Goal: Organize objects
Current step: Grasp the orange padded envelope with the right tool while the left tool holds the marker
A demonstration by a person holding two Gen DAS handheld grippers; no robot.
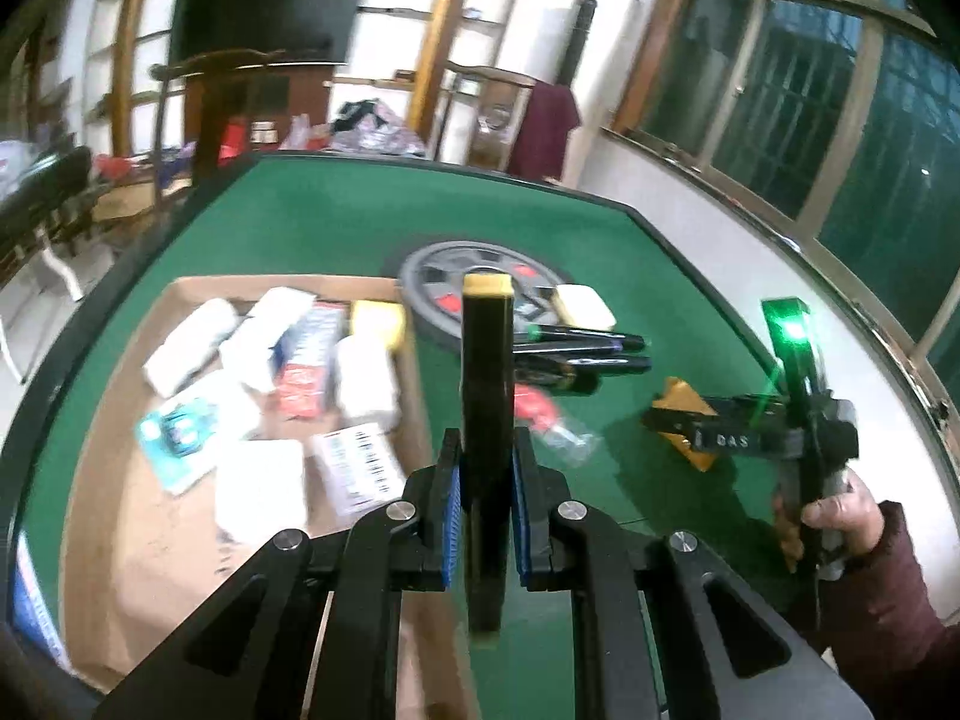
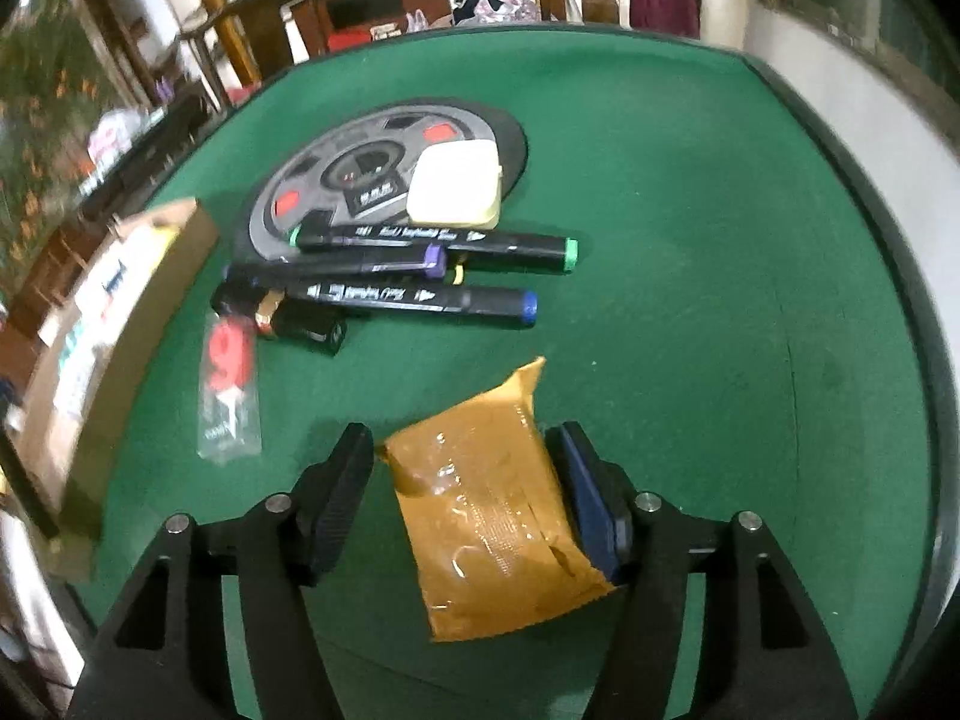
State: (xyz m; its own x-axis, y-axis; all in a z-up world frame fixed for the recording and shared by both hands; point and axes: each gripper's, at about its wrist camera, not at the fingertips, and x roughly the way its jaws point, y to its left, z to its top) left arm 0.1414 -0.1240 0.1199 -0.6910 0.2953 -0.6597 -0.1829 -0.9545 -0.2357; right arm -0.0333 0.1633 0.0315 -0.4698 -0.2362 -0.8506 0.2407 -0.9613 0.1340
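Note:
My left gripper (image 1: 486, 441) is shut on a black marker with a yellow cap (image 1: 487, 372), which stands upright between the blue pads above the edge of a cardboard box (image 1: 120, 516). The box holds several white packets and small cartons. In the right wrist view an orange-brown packet (image 2: 492, 516) lies on the green table (image 2: 690, 240) between the fingers of my right gripper (image 2: 459, 438). Its jaws are open: the right pad is against the packet, the left one stands off it. The left wrist view shows the right gripper (image 1: 690, 426) over that packet, held by a hand.
Three black markers with green (image 2: 438, 243), purple (image 2: 360, 264) and blue (image 2: 420, 300) caps lie beside a white-yellow case (image 2: 456, 183) on a grey round disc (image 2: 312, 186). A red candle in clear wrap (image 2: 231, 384) and a small black-gold item (image 2: 300, 321) lie near the box. Chairs and shelves stand beyond the table.

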